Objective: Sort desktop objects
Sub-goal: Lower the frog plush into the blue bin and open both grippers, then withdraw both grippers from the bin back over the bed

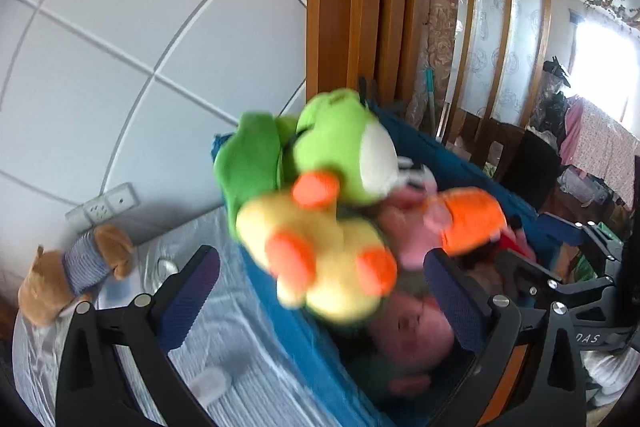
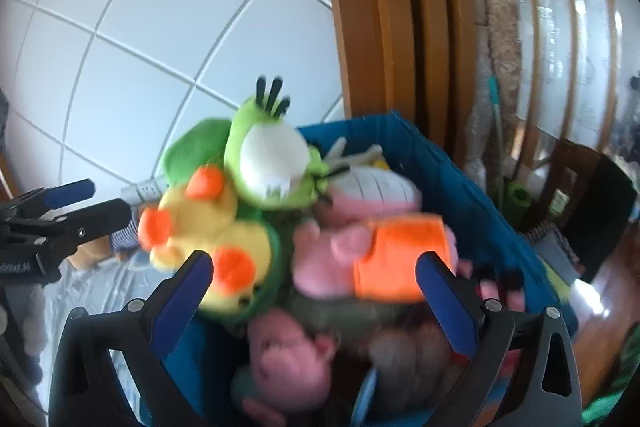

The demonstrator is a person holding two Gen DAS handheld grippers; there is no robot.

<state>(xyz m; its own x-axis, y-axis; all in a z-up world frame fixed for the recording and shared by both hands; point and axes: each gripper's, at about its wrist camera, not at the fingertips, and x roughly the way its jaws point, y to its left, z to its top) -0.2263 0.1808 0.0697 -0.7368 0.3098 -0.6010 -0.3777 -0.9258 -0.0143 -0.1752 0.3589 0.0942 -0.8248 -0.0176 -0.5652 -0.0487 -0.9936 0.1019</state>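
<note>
From the left wrist, the left gripper [image 1: 320,267] angles downward over the blue bin [image 1: 280,311], jaws spread wide and gripping nothing; a green and yellow plush [image 1: 320,203] sits blurred atop the heap, and a brown bear [image 1: 72,271] lies on the cloth by the wall. From the right wrist, the right gripper [image 2: 312,279] tilts down likewise, jaws apart and empty, above a pink plush in orange [image 2: 384,259] in the bin.
</note>
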